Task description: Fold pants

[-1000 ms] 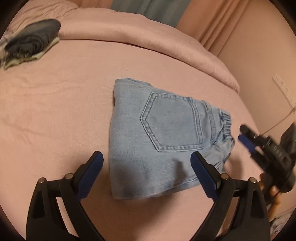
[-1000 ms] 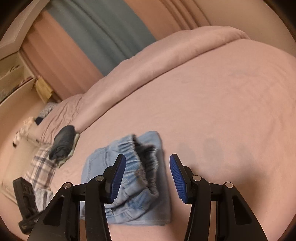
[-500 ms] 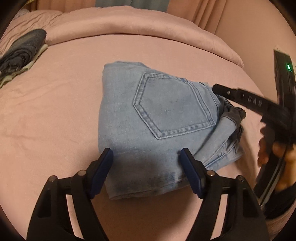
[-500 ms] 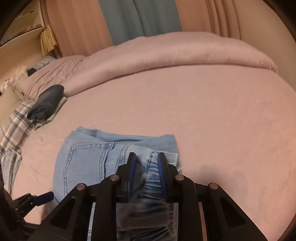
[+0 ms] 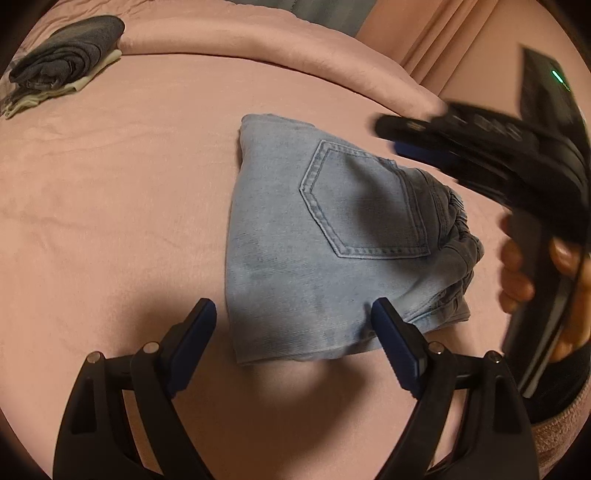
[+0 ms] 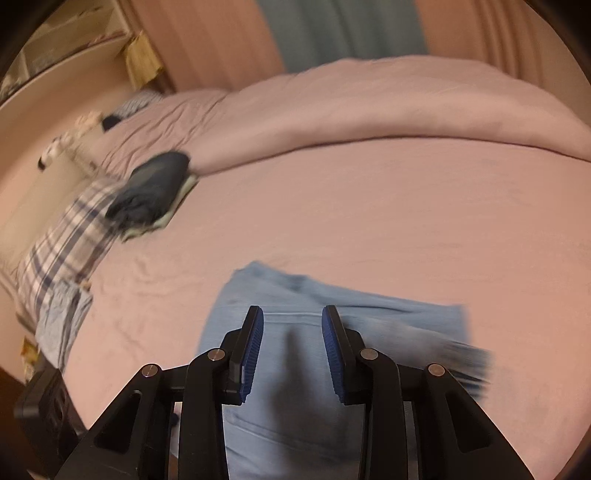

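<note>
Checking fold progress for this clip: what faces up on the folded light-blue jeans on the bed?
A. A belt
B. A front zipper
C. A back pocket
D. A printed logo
C: the left wrist view shows the folded jeans lying with a stitched back pocket on top, the elastic waistband bunched at one side.

A pink bed [image 5: 110,221] fills both views, its duvet [image 6: 369,107] rolled back along the far edge. Pink curtains [image 6: 207,40] flank a grey-blue one [image 6: 340,33]. A shelf [image 6: 55,62] stands at left. Light is dim, warm.
</note>
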### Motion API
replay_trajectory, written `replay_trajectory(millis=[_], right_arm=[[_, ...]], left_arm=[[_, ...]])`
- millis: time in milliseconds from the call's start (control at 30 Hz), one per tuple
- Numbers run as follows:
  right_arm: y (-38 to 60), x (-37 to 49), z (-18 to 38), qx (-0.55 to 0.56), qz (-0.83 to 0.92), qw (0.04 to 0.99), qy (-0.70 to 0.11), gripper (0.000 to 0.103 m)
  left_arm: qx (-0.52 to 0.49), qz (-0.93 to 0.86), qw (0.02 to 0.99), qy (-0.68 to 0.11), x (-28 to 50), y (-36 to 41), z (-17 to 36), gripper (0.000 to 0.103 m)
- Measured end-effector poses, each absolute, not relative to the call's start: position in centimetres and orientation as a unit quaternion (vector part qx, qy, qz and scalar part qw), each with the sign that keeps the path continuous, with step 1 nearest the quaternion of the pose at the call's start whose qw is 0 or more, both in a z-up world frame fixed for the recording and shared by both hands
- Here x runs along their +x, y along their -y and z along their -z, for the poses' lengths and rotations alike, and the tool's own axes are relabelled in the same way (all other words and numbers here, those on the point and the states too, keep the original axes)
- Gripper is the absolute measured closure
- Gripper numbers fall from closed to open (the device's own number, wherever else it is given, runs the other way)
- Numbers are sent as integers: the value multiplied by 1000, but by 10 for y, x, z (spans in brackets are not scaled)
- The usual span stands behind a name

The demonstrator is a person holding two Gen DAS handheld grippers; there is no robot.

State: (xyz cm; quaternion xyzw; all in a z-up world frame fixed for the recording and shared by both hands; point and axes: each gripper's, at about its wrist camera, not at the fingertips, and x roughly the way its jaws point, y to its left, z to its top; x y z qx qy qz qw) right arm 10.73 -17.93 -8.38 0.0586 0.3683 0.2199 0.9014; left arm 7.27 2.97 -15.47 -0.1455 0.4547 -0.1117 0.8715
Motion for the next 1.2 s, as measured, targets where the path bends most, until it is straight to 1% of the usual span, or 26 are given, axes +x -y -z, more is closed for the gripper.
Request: replay_trajectory(millis=[33,100,167,333,467,600,633,667,733,800,833,867,900,967,1067,1200], right_arm=[[167,115,86,51,-228,896,-377,67],[155,126,87,40,-230,891,-390,53],[144,137,86,34,-238,884,-401,49],[115,165,91,-14,-241,865,-441,49],[92,186,108,-71,-238,835,-491,49],[82,198,122,-99,-243,812,-522,49],[80,199,124,-104,-246,809,-524,51],[78,198,125,-108,-250,807,-524,56],[77,197,125,-110,-256,807,-521,61],[80,198,125,-104,-260,806,-521,66],[81,199,125,-99,-261,807,-521,67],[84,202,123,-91,-261,807,-522,71],[87,206,121,-88,-260,808,-521,75],[89,211,122,-78,-256,807,-526,76],[84,216,124,-76,-249,809,-526,77],[89,216,120,-55,-256,811,-523,77]], left_arm=[[-149,112,870,-456,73,-31,155,15],[-160,115,867,-457,75,-36,157,14],[-170,120,864,-459,76,-38,159,13],[-191,134,857,-459,78,-45,160,13],[-216,138,855,-451,78,-55,159,13],[-231,144,850,-450,83,-62,165,15],[-229,146,851,-450,85,-61,166,15],[-226,148,852,-448,87,-60,166,16],[-217,149,854,-448,86,-57,166,21],[-203,157,856,-449,88,-54,166,31],[-202,169,853,-451,88,-52,167,43],[-207,176,848,-455,88,-48,166,51],[-211,174,848,-454,86,-47,167,51],[-205,171,851,-452,84,-43,167,56],[-197,168,855,-450,81,-37,163,60],[-196,158,856,-451,80,-33,158,60]])
